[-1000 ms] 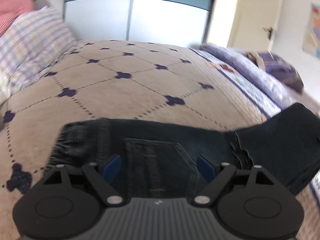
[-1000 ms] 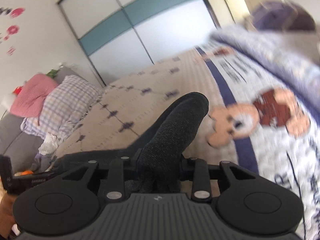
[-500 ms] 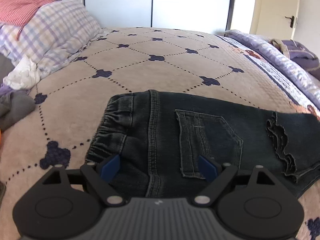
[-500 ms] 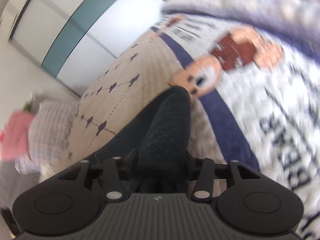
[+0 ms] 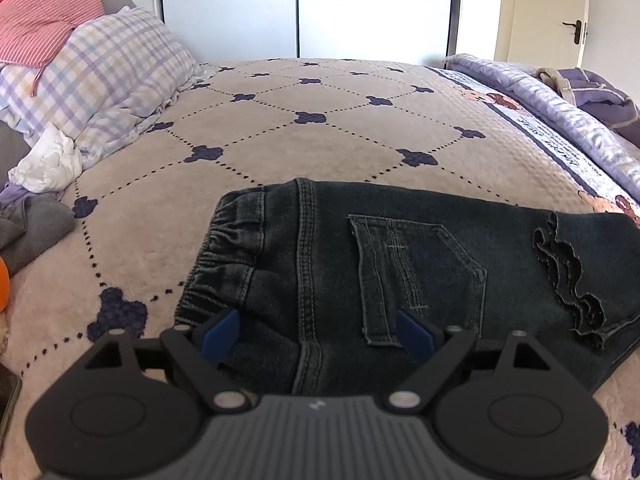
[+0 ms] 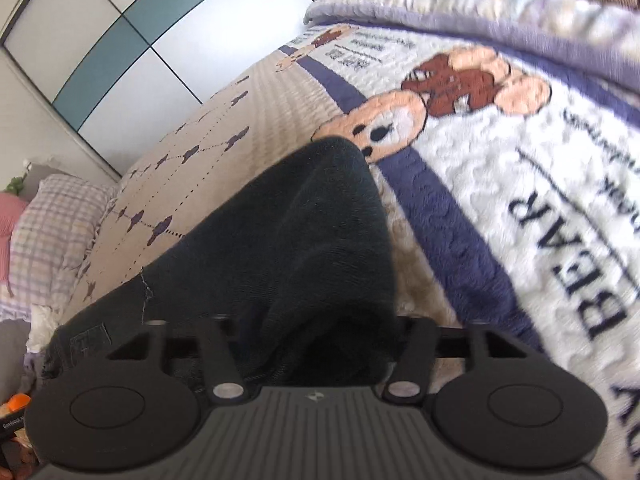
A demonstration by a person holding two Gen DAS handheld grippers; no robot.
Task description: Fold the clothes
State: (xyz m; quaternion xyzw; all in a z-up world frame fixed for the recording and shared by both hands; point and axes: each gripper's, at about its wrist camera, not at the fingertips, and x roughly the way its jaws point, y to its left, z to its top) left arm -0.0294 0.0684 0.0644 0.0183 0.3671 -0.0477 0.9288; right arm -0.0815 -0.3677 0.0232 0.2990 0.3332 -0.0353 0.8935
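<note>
- One pair of dark denim jeans (image 5: 400,264) lies across the bed, with one back pocket (image 5: 416,276) showing and one ruffled hem (image 5: 568,284) on top of the denim.
- Two grippers: the left gripper (image 5: 318,330) with fingers spread apart above the jeans, the right gripper (image 6: 312,344) with dark fabric bunched between its fingers.
- One beige quilted bedspread (image 5: 320,120) with navy clover marks.
- One checked pillow (image 5: 108,80) and one red striped cushion (image 5: 44,36) behind it.
- One lavender quilt (image 5: 560,112), rolled along the bed's edge.
- Two cartoon bear prints on the blanket's border in the right wrist view, one near (image 6: 440,96) and one far (image 6: 316,46).
- One wardrobe (image 5: 304,12) with two sliding panels.
- One door (image 5: 544,12) with one handle (image 5: 576,30).
</note>
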